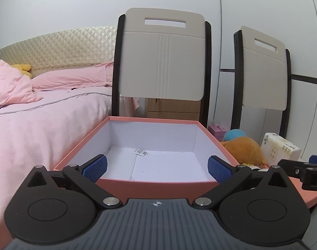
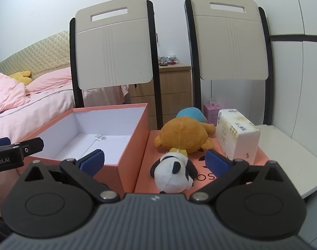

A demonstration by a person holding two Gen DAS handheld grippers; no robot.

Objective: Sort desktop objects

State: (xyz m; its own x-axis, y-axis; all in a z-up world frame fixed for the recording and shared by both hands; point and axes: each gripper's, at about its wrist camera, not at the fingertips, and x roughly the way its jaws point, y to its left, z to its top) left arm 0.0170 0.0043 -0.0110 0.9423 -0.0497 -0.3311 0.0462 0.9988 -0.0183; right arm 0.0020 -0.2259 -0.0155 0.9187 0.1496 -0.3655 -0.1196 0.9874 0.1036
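Far to the left of both cameras lies a bed (image 1: 43, 112) with pink bedding, and a yellow plush (image 1: 23, 68) rests near its quilted headboard.

Next comes the left hand-held gripper (image 1: 157, 167). Its two blue pads (image 1: 96, 167) are wide apart and hold nothing. Directly ahead of it stands an open pink box (image 1: 125, 182) with white inner walls; the near wall of the box sits between the two fingers. Inside, only a small printed label (image 1: 140, 152) lies on the floor of the box. Behind the box rises the back of a chair (image 1: 162, 56).

To the right of this box, the right hand-held gripper (image 2: 154, 161) is also spread open and grips nothing. In the right wrist view the left hand-held gripper shows as a dark tip at the left edge, just before the box (image 2: 127, 145). Straight in front of the right hand-held gripper, between its fingers, lies a panda plush (image 2: 173, 175) on a flat pink lid (image 2: 260, 156). Just behind the panda is a brown plush (image 2: 183, 134), touching it, and further back a blue plush (image 2: 191, 113). Beyond the right finger stands a pack of tissues (image 2: 235, 133), with a small pink carton (image 2: 210, 110) behind it. The lid rests on a white bench (image 2: 289, 156). A second chair (image 2: 229, 39) and a wooden drawer cabinet (image 2: 173, 91) stand further back.
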